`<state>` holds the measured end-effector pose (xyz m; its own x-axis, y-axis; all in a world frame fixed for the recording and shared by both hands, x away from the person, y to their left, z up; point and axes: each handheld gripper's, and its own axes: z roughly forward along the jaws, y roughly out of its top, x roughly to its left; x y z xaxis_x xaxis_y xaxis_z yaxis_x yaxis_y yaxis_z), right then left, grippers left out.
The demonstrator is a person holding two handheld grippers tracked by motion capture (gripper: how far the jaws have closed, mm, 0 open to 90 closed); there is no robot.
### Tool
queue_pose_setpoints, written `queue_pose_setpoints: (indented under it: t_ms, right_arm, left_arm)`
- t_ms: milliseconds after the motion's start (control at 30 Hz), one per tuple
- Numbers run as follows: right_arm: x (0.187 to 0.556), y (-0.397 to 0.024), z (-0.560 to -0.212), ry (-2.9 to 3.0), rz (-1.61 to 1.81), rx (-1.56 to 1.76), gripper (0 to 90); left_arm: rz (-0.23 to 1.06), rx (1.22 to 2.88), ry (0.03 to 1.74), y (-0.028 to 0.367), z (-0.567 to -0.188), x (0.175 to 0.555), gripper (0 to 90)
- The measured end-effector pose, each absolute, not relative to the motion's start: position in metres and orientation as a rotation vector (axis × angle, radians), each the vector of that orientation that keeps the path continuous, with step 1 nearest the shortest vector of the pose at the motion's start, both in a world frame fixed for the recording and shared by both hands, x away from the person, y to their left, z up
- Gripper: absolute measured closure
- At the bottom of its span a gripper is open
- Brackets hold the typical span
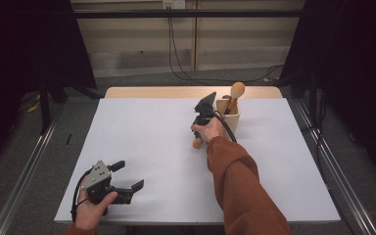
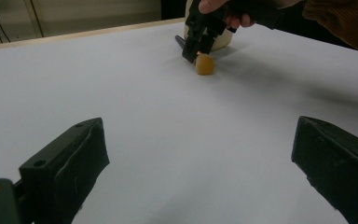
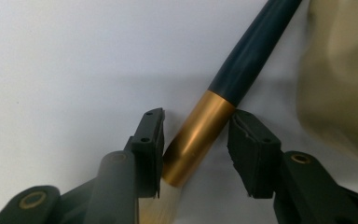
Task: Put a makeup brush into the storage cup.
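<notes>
Brush: lies on worktop, light, stiff, slick handle.
Hold: gold ferrule.
Right gripper: fingers straddle ferrule, not clamped.
Left gripper: fingers wide, empty.

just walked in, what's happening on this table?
A person is working two hand-held grippers. The right gripper straddles the gold ferrule of a makeup brush lying on the white table, beside a wooden cup that already holds another brush. One pad touches the ferrule and a gap remains on the other side. The left gripper rests open near the table's front edge.
</notes>
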<state>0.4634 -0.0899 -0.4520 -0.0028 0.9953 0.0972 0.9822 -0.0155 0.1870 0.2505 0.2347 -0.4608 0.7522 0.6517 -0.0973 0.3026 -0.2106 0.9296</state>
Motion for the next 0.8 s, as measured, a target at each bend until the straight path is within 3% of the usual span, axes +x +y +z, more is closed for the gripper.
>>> queue_pose_setpoints:
  t_ms: [267, 800]
  right_arm:
    - [0.4633, -0.0966, -0.4517, 2.232, 0.301, 2.109, 73.1]
    - [0.4593, -0.0947, -0.4505, 2.411, 0.268, 1.891, 74.7]
  left_arm:
    - [0.374, 1.808, 0.743, 0.2338, -0.4611, 0.2502, 3.4]
    - [0.380, 1.810, 0.744, 0.2351, -0.4612, 0.2500, 3.4]
